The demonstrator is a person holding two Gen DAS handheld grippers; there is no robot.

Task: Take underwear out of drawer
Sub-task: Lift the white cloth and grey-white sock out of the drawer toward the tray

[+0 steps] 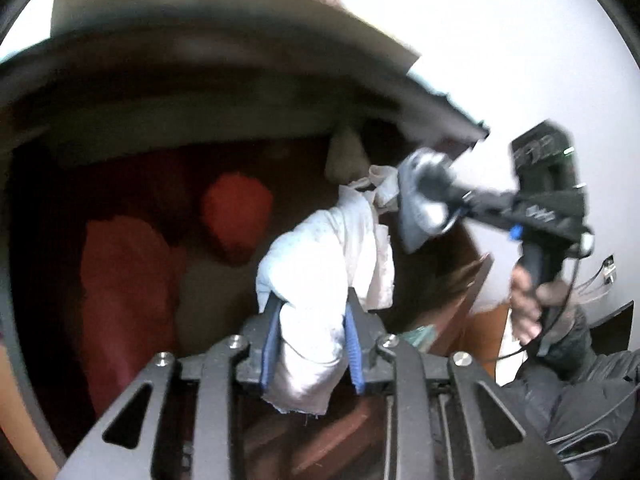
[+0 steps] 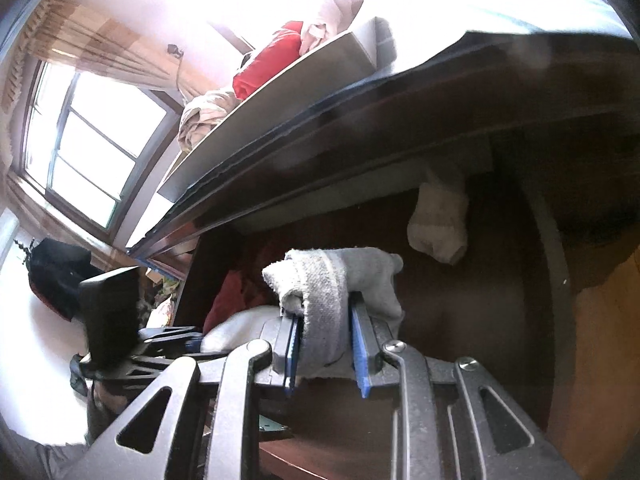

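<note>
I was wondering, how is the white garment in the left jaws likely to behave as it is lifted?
The white garment bunches and folds, so it is probably floppy and will trail. It looks thin, so likely light. Pinched by the left gripper, it may snag.

Open dark wooden drawer (image 2: 536, 280) beneath overhanging cabinet top (image 2: 304, 92). Inside drawer: pale sock (image 2: 438, 220) at back; red garments (image 1: 132, 280) toward far side from sock. On cabinet top: red cloth (image 2: 268, 64) among beige bundles (image 2: 200, 120).

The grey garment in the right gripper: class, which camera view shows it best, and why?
The right wrist view: the grey garment fills the centre, sharp, clamped in the right gripper. The left wrist view shows it small and blurred.
</note>
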